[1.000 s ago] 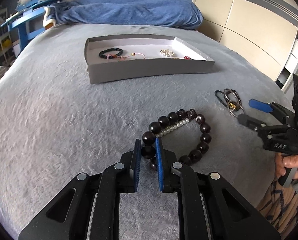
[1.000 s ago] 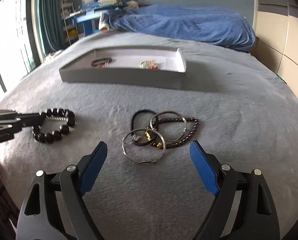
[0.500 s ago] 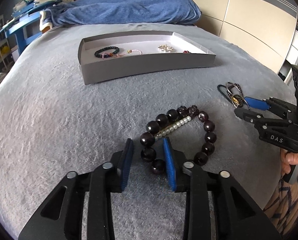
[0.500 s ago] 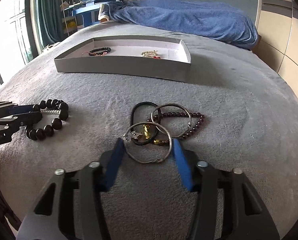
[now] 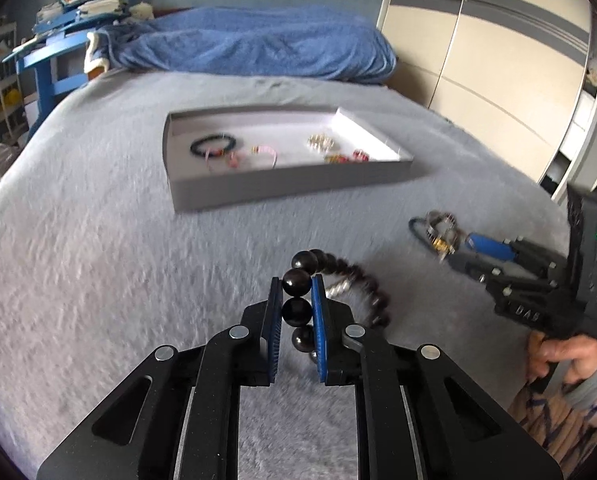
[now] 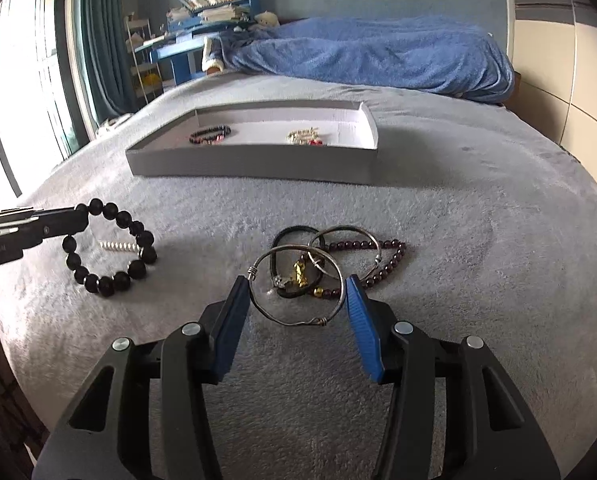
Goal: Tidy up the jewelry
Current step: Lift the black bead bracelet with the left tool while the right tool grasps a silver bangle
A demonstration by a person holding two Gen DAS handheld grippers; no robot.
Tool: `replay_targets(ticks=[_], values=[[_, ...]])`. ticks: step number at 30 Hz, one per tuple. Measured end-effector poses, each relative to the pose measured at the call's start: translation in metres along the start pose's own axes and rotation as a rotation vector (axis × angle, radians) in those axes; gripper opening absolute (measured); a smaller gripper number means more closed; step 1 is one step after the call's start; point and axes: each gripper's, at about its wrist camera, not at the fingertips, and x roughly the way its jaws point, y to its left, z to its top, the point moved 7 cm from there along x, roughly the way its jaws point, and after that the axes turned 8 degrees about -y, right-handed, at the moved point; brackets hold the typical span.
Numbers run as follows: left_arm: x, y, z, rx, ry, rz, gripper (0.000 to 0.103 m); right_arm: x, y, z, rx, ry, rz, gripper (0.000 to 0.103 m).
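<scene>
My left gripper (image 5: 295,286) is shut on the black bead bracelet (image 5: 297,282) and lifts its near side off the grey blanket; the bracelet hangs from that gripper in the right wrist view (image 6: 110,252). A small pearl strand (image 6: 116,245) lies inside its loop. My right gripper (image 6: 296,300) straddles a silver bangle (image 6: 294,292), its blue pads close to or touching the bangle's two sides. The bangle lies on a pile with a black cord bracelet (image 6: 294,236), a second bangle (image 6: 348,236) and a dark red bead strand (image 6: 386,260). A grey tray (image 5: 290,190) holds several pieces.
The tray's near wall (image 6: 250,164) stands beyond the pile on the blanket. A blue duvet (image 6: 370,56) lies at the head of the bed. Wardrobe doors (image 5: 498,60) are on the right, a blue desk (image 5: 50,64) on the left.
My left gripper closed on the black bead bracelet and raised it off the blanket. My right gripper moved in and narrowed around the silver bangle.
</scene>
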Motion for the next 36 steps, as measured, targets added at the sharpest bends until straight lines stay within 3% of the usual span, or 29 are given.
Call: replay_targets(ticks=[8, 23, 36], values=[[-0.012, -0.001, 0.024, -0.014, -0.049, -0.004, 0.015, -0.005, -0.003, 0.006, 0.039, -0.029, 0.009, 0.049], [-0.008, 0.007, 0.041, -0.003, -0.072, 0.023, 0.015, -0.008, 0.005, 0.012, 0.011, -0.050, 0.013, 0.049], [-0.005, 0.003, 0.085, 0.031, -0.133, 0.017, 0.015, -0.006, 0.008, 0.040, 0.001, -0.076, 0.010, 0.049]])
